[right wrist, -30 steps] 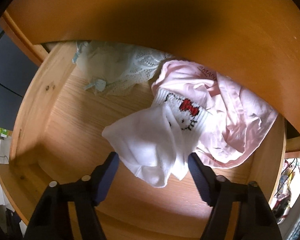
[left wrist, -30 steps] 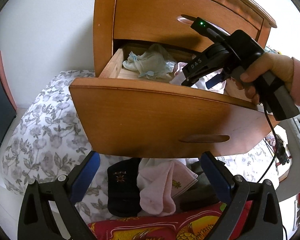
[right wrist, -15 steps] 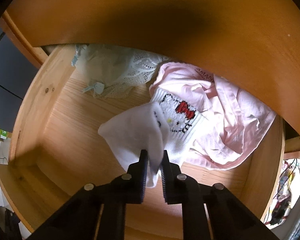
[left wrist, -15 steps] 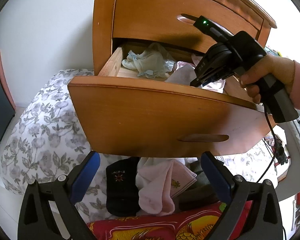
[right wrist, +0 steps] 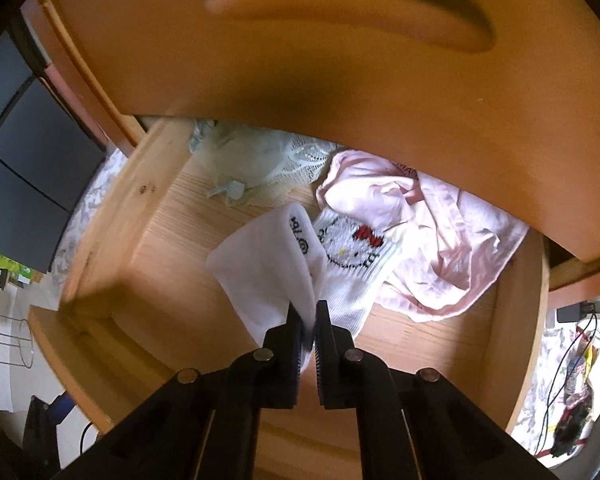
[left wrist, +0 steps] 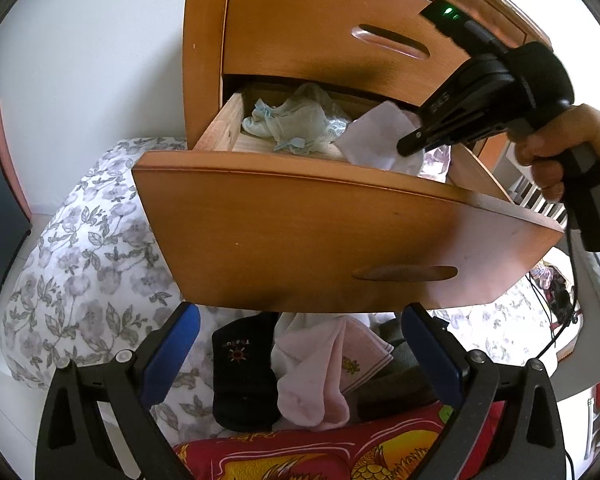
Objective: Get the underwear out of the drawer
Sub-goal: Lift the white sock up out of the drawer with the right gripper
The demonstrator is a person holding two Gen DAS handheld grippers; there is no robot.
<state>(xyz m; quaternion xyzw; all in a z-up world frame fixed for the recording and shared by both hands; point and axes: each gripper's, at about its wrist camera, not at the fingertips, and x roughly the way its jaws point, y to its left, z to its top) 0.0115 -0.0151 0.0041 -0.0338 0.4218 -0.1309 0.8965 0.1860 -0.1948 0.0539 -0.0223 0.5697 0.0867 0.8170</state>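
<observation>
The right gripper (right wrist: 308,316) (angled steeply down) pinches a white sock (right wrist: 272,276) above the drawer (right wrist: 112,240).

- A wooden chest (left wrist: 204,60) in warm orange-brown stands against a plain white wall (left wrist: 100,52), which spreads to its left.
- Its upper front (left wrist: 320,40) is shut and has a carved oval grip.
- Below and left of the chest lies a bed cover (left wrist: 80,260) printed with grey flowers and leaves.
- Under the chest, at the bottom edge, shows a red cloth with yellow figures (left wrist: 320,456).
- Far left of the chest stands a dark panel with a reddish edge (left wrist: 0,168).
- Soft daylight fills the room, and the chest's upper front carries a dark shadow.
</observation>
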